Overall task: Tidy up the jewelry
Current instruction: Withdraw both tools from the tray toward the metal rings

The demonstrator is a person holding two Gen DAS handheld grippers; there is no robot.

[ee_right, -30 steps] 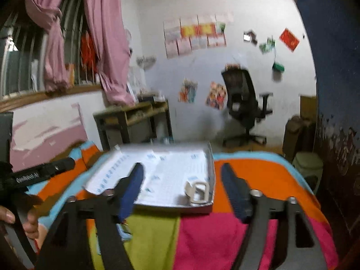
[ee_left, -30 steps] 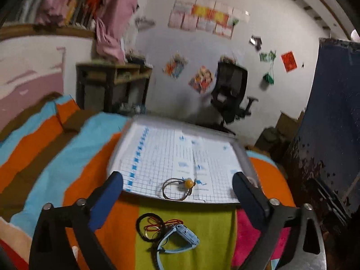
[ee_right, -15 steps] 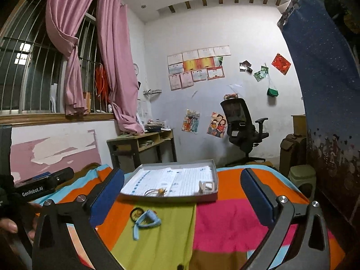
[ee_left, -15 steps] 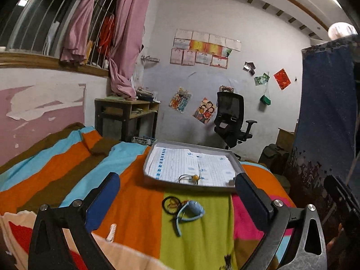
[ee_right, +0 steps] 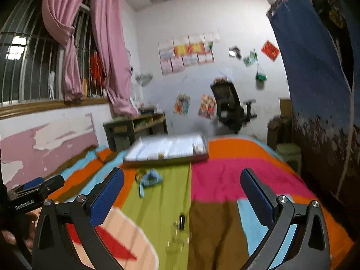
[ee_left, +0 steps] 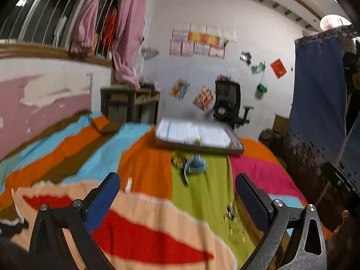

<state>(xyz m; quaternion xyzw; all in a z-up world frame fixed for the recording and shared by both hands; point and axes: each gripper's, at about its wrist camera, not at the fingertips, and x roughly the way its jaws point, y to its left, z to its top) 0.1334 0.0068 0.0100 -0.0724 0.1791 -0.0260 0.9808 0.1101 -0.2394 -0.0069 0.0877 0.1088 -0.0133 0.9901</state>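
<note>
A grey tray [ee_left: 234, 149] [ee_right: 166, 158] lined with gridded paper lies far ahead on the striped bedspread; a small ring piece with an orange bead [ee_left: 197, 141] sits in it. In front of the tray lie a light-blue watch [ee_left: 194, 167] [ee_right: 149, 180] and dark hoops [ee_left: 177, 160]. Near me on the green stripe lies a small clear and dark piece [ee_left: 232, 218] [ee_right: 180, 227], blurred. My left gripper [ee_left: 177, 187] and right gripper [ee_right: 182, 183] both hang open and hold nothing, well back from the tray.
The colourful blanket [ee_left: 144, 166] covers the bed. A wooden shelf unit [ee_left: 128, 103] and black office chair [ee_left: 227, 105] stand against the far wall. A dark blue cloth [ee_left: 319, 103] hangs at right. A hand holding the other gripper [ee_right: 29, 193] shows at lower left.
Both grippers have pulled back and away from the tray, which was close a second ago and is now far. The views are blurred by motion. Both stay open.
</note>
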